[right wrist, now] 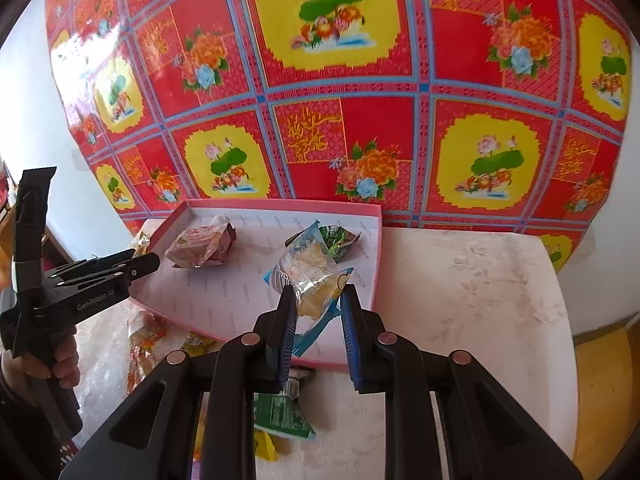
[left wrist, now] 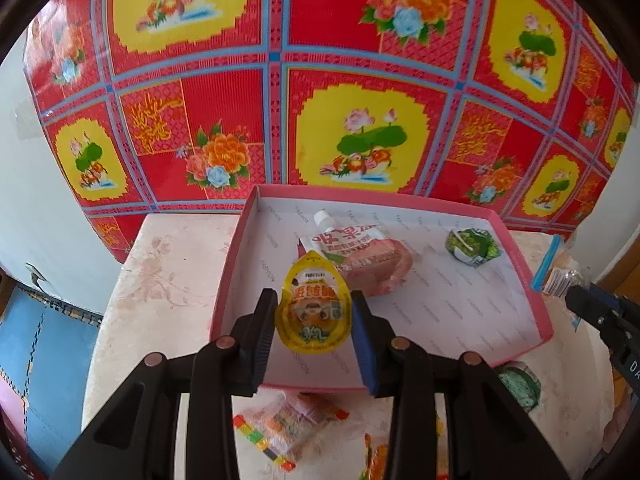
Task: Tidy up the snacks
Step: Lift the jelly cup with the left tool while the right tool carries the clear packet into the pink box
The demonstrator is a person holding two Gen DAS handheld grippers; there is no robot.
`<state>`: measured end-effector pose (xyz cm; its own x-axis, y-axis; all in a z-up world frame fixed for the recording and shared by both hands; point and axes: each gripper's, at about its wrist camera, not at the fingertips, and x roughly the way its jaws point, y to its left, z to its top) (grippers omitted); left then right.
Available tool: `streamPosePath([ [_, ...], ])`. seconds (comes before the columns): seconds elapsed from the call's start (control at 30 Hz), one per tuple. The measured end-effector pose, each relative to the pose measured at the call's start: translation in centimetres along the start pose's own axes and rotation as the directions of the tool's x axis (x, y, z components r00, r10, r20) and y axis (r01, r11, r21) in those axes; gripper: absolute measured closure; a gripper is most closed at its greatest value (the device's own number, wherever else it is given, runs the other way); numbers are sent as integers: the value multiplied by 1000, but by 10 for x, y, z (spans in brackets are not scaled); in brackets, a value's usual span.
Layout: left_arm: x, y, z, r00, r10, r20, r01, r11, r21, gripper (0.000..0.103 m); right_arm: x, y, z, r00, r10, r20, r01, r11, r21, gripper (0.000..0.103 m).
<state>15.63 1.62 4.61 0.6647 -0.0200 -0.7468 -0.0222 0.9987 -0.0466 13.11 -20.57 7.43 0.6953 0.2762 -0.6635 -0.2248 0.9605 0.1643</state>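
Note:
My left gripper (left wrist: 313, 312) is shut on a yellow teardrop snack packet (left wrist: 312, 312), held over the near left part of a pink-rimmed box (left wrist: 234, 248). Inside the box lie a pink spouted jelly pouch (left wrist: 360, 256) and a small green packet (left wrist: 474, 249). My right gripper (right wrist: 318, 304) is shut on a clear blue-edged wafer packet (right wrist: 310, 280), held above the right side of the pink-rimmed box (right wrist: 376, 248). In that view the pink spouted jelly pouch (right wrist: 198, 247) and the small green packet (right wrist: 338, 240) rest on the box floor. The left gripper (right wrist: 148, 262) shows at the left edge, held by a hand (right wrist: 64, 364).
Loose snacks lie on the pale table in front of the box: a colourful candy bag (left wrist: 288, 428), a green packet (right wrist: 280, 416), an orange packet (right wrist: 144, 340). A red floral cloth (left wrist: 320, 80) covers the wall behind. Bare tabletop (right wrist: 480, 300) spreads to the right of the box.

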Motion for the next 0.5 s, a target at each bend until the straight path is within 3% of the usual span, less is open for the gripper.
streamPosePath([
  [0.5,32,5,1,999,-6,-34,5,1000,-18,65,45,-3,1,997,-17,-74,17,1000,9,80],
])
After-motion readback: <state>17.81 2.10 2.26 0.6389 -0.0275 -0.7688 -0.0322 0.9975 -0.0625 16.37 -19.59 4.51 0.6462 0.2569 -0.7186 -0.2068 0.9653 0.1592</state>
